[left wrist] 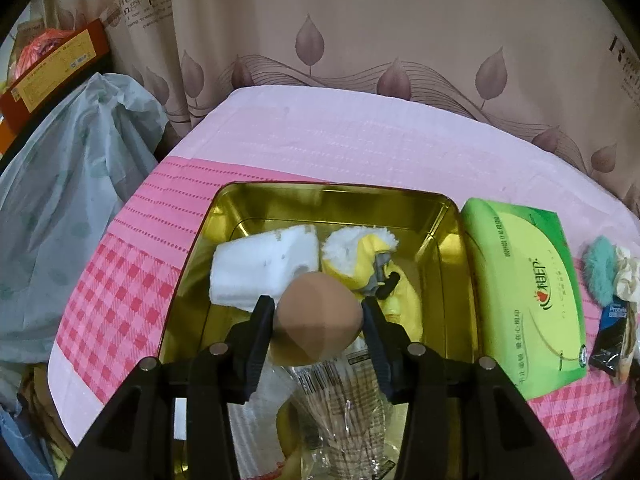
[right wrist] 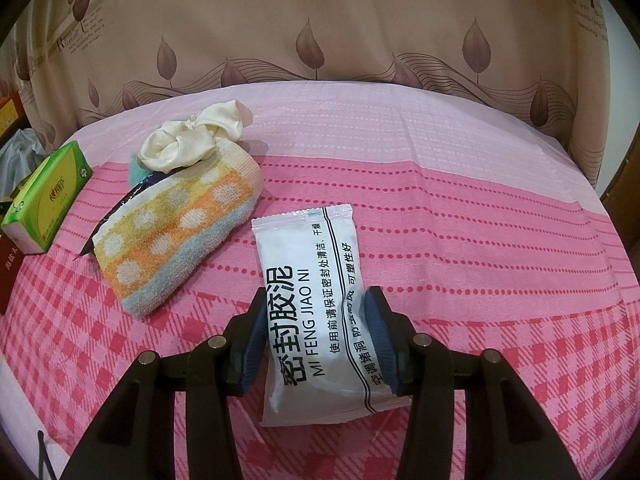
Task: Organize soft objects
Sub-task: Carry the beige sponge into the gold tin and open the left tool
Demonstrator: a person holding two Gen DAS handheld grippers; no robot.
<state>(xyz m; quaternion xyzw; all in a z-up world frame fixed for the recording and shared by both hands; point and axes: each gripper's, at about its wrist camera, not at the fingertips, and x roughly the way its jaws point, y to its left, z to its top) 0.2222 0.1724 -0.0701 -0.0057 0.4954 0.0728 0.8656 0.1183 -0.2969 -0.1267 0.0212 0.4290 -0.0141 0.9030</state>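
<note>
A tan sponge egg [left wrist: 318, 316] is seen between the left gripper [left wrist: 319, 312] fingers above the gold tin [left wrist: 448, 216]; whether it is clasped cannot be told. A white packet [right wrist: 320, 312] lettered "MI FENG JIAO NI" is clamped by the right gripper [right wrist: 318, 322], its far end toward twelve o'clock.

The white plastic sealing-clay packet [right wrist: 316, 312] reads "密封胶泥" and "MI FENG JIAO NI"; the beige leaf-printed curtain [right wrist: 360, 20] shows "love" — its other words blur.
</note>
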